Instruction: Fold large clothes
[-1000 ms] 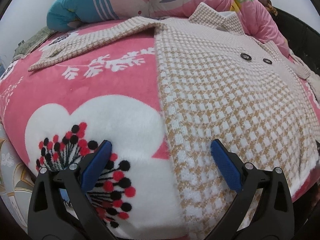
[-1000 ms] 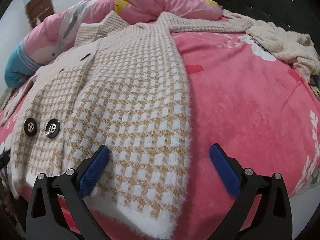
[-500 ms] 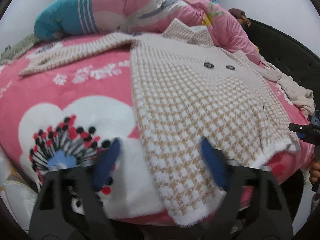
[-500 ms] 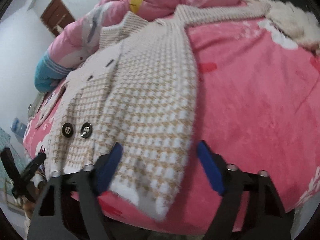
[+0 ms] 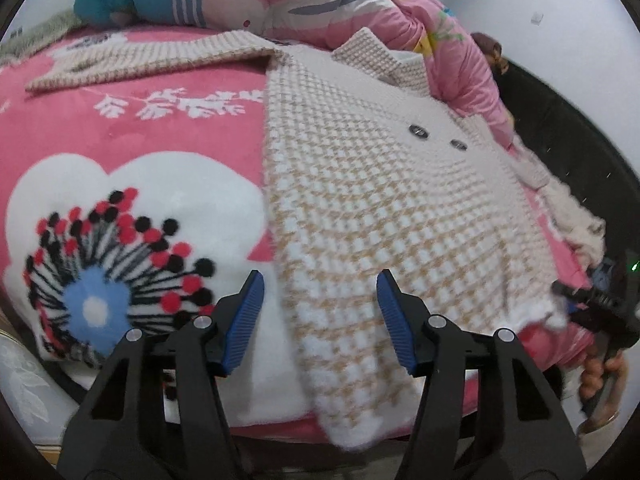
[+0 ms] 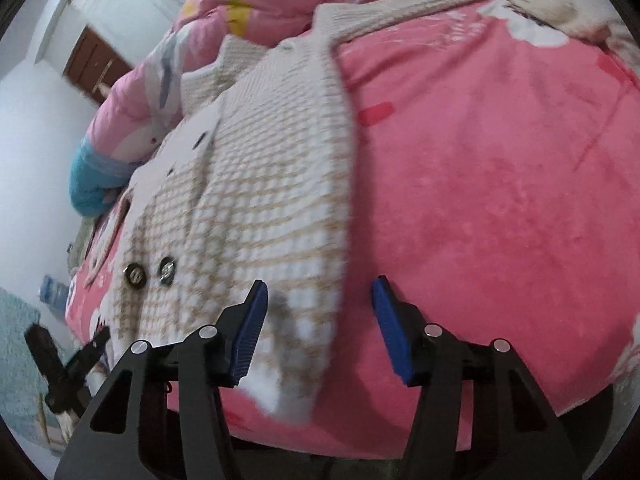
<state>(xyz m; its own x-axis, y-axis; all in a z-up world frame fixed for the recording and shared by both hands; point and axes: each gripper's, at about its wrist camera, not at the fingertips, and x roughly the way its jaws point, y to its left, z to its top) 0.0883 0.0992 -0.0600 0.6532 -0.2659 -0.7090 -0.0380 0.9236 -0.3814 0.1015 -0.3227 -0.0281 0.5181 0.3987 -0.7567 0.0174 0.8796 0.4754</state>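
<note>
2 grippers angled down, closing over coat (image 5: 360,208)

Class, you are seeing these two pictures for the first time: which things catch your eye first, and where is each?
A checked cardigan lies flat on a pink blanket, its hem at the near edge. A white flower with red and black dots lies beside it. The left tongs and right tongs are closing over the hem corners.

Bed covered by pink fleece blanket (image 5: 168,128) with big white flower print. Houndstooth knit cardigan (image 5: 360,200) spread flat on it, sleeves out sideways, hem at the near edge. Rolled pink quilt (image 5: 320,4) along far side; cream fuzzy garment (image 6: 552,4) at far right corner.
</note>
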